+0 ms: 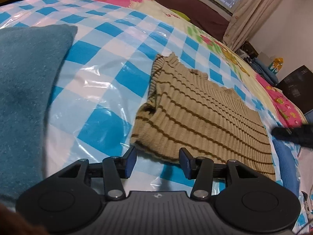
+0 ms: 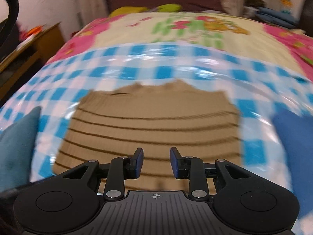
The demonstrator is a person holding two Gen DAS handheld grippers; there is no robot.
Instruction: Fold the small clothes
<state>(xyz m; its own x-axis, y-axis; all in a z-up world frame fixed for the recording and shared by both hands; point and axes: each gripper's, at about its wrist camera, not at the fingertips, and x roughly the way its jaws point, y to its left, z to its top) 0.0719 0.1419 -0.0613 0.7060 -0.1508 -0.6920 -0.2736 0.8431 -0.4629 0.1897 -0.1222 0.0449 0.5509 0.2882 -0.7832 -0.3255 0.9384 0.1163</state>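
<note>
A small beige knit sweater [image 1: 195,113] with thin brown stripes lies flat on a blue-and-white checked plastic sheet [image 1: 101,74]. My left gripper [image 1: 158,161] is open at the sweater's near left corner. The hem lies just between and beyond its blue pads [image 1: 130,161], which do not press on it. In the blurred right wrist view the same sweater [image 2: 152,121] spreads out ahead. My right gripper [image 2: 156,161] hangs open over the sweater's near hem with nothing between its fingers.
A teal cloth [image 1: 25,98] lies left of the sweater and a blue cloth [image 2: 293,146] lies to its right. A cartoon-print quilt [image 2: 185,31] covers the bed beyond the sheet. A dark blurred shape [image 1: 293,135] shows at the sweater's right edge. Wooden furniture [image 2: 35,47] stands left of the bed.
</note>
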